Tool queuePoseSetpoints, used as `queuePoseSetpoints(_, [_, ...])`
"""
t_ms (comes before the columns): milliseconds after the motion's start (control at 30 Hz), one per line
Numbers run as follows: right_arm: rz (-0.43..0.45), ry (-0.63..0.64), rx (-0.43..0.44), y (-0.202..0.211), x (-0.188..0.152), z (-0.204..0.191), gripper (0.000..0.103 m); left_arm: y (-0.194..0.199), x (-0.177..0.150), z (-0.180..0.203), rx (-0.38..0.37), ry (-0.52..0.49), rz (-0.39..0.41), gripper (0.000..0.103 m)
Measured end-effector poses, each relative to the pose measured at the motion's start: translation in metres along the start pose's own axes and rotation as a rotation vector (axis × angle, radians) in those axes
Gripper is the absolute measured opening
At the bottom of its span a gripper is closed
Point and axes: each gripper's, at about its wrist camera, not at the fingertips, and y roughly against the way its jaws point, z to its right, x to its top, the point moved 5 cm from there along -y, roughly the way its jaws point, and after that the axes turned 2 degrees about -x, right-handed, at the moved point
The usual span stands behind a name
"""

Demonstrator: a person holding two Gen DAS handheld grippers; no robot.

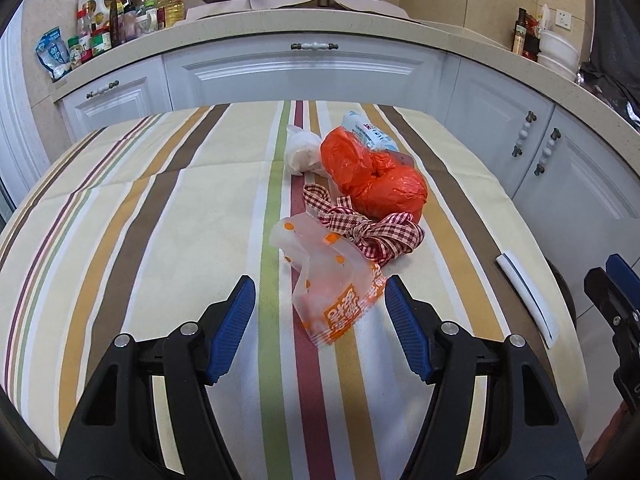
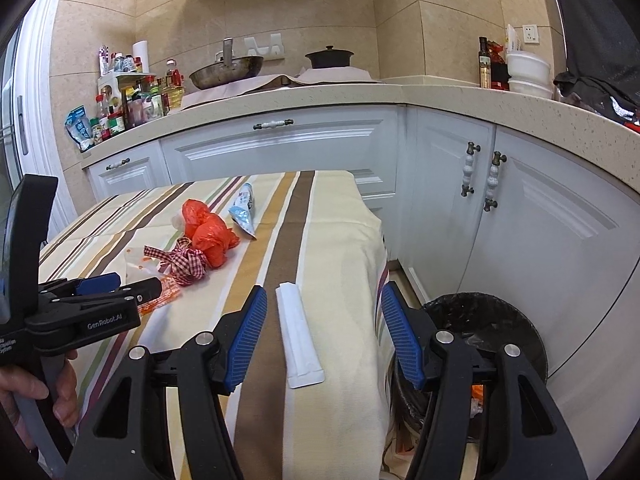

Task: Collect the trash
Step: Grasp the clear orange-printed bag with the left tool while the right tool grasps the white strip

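The left gripper (image 1: 320,312) is held spread, nothing pinched, with the clear wrapper (image 1: 324,288) lying between its pads on the striped cloth (image 1: 120,220). The right gripper (image 2: 324,332) is likewise spread and empty, a white sachet (image 2: 298,340) lying between its fingers near the cloth's right edge.

The rest of the trash is heaped at 12 o'clock from the wrapper: a checked ribbon (image 1: 360,228), an orange bag (image 1: 376,176), a white wad (image 1: 300,152) and a blue-white packet (image 1: 368,132).

Several slips can be foreseen. The wrapper is thin and slack, so it is likely to be pushed flat or slid along the cloth rather than caught if the pads are closed too high. The ribbon touches the wrapper's far end and could be dragged along or snagged. The cloth itself could be pinched with either piece. The sachet lies close to the edge and could be nudged off, missing the bin (image 2: 492,320).

The bin, dark-lined at 3 o'clock below the table, is shown only by the right view, as is the hand on the left gripper's handle. The wrapper's print and its contact with the ribbon are shown clearly only by the left view.
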Motion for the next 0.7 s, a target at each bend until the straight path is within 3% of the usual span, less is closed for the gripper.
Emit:
queuePoseSetpoints(67, [-0.008,0.0,-0.001,-0.002,0.0,0.001,0.059,-0.003,-0.001,0.0,-0.006,0.0,-0.014,0.062])
queuePoseSetpoints(133, [-0.015,-0.002,0.001,-0.004,-0.001,0.002,0.059,-0.006,-0.003,0.0,-0.011,-0.013,-0.027,0.039])
queuePoseSetpoints(267, [-0.029,0.004,0.005,-0.006,-0.003,0.001,0.059,-0.004,-0.009,-0.001,-0.014,-0.04,-0.024,0.027])
queuePoseSetpoints(700, [-0.124,0.044,0.023,-0.017,-0.021,-0.009,0.056,0.033,-0.012,-0.029,-0.007,-0.018,0.028,0.022])
